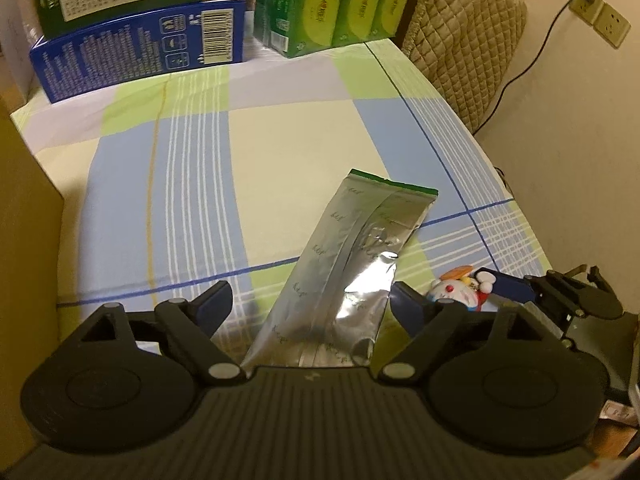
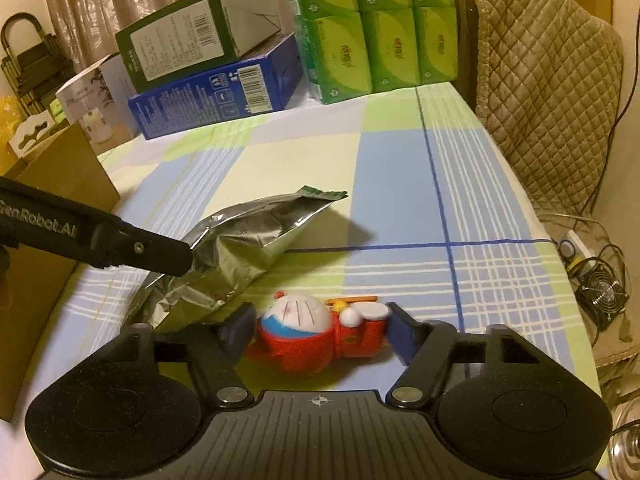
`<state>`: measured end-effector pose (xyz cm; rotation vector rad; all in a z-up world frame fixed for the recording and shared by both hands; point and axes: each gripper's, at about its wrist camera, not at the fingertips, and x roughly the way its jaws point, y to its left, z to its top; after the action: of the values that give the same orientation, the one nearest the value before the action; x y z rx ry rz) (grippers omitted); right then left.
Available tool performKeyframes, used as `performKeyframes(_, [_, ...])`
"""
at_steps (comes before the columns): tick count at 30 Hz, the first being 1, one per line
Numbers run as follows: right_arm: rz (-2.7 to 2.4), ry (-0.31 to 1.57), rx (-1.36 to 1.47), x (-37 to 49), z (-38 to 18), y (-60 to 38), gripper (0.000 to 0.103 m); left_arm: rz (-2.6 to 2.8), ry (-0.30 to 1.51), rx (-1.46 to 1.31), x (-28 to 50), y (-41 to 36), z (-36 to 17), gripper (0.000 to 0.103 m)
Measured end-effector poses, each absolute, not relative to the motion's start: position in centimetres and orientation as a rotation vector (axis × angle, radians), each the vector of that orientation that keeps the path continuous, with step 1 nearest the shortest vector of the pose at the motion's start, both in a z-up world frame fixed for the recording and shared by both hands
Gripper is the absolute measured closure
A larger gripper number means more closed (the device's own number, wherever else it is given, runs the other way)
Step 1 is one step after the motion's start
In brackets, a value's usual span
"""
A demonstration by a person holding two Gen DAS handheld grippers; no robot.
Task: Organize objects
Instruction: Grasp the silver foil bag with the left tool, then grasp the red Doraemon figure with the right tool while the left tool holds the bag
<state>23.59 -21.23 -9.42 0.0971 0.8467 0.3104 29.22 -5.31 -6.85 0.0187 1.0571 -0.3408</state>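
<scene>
On checked tablecloth (image 1: 280,140), left jaws wide around foil pouch (image 1: 352,264), right jaws flanking toy figure (image 2: 316,328), grip unclear

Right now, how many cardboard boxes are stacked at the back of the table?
2: the blue box lies on the tablecloth, the green box on top of it. A white box stands behind them.

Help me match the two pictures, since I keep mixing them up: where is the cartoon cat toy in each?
Left wrist view: the toy lies low on the right, past the left gripper's right finger.
Right wrist view: low centre, between the right gripper's fingers.
Shared landmark: the silver foil bag beside it.
</scene>
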Motion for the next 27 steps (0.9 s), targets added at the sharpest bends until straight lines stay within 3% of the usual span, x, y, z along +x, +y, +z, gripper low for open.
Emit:
performKeyframes(9, [0.265, 0.866, 0.117, 21.4, -8.9, -23.9, 0.038, -0.409, 1.115, 0.14, 31.0, -7.7, -9.0, 0.02])
performKeyframes(19, [0.248, 0.872, 0.125, 20.6, -8.3, -24.6, 0.038, -0.416, 1.179, 0.223, 32.3, -9.2, -10.4, 0.056])
performKeyframes(27, [0.241, 0.885, 0.131, 19.4, -6.9, -24.6, 0.038, -0.395, 1.211, 0.145, 30.0, -7.8, -9.9, 0.066])
